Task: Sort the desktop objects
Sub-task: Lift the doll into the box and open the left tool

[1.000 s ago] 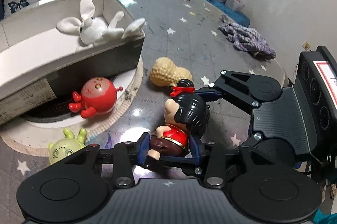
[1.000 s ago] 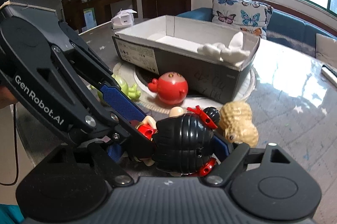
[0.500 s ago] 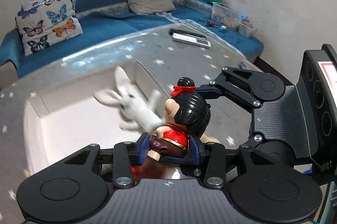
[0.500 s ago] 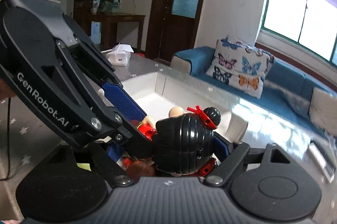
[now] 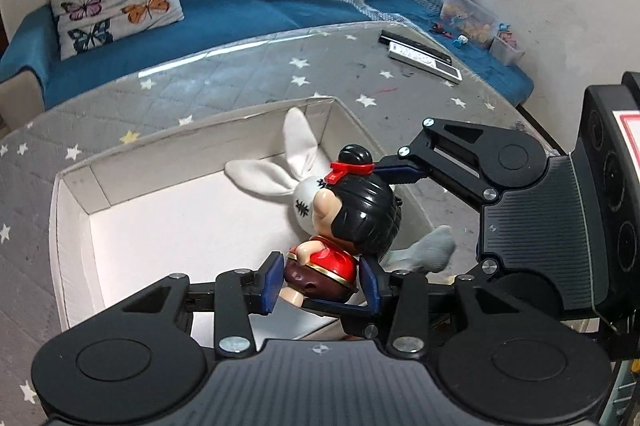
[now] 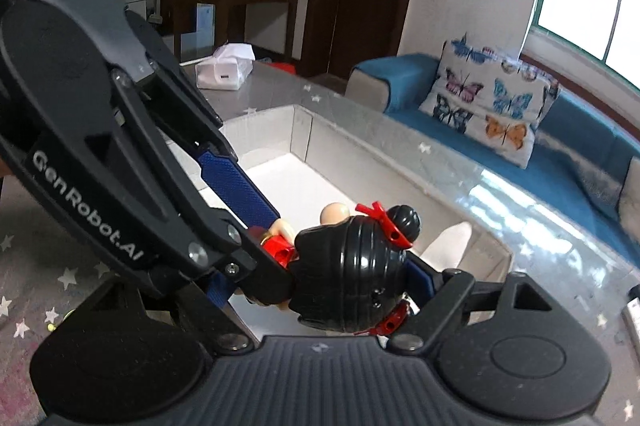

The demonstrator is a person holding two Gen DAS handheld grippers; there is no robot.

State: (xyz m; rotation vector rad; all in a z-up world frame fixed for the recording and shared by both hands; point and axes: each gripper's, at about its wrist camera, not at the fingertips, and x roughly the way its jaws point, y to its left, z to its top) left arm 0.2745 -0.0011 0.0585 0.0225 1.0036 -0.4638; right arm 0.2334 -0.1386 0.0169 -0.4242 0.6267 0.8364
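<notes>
I've got both grippers, left (image 5: pixel 320 280) and right (image 6: pixel 316 278), pinching the doll (image 5: pixel 352 222) above the box (image 5: pixel 72 226). 1 rabbit (image 5: pixel 296 170) is already inside; the doll still needs dropping in.

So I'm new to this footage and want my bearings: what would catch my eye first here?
The doll with black hair and a red bow, gripped at its red body by the left gripper and at its head by the right gripper, both above the white box. Next, the white plush rabbit lying inside that box.
</notes>
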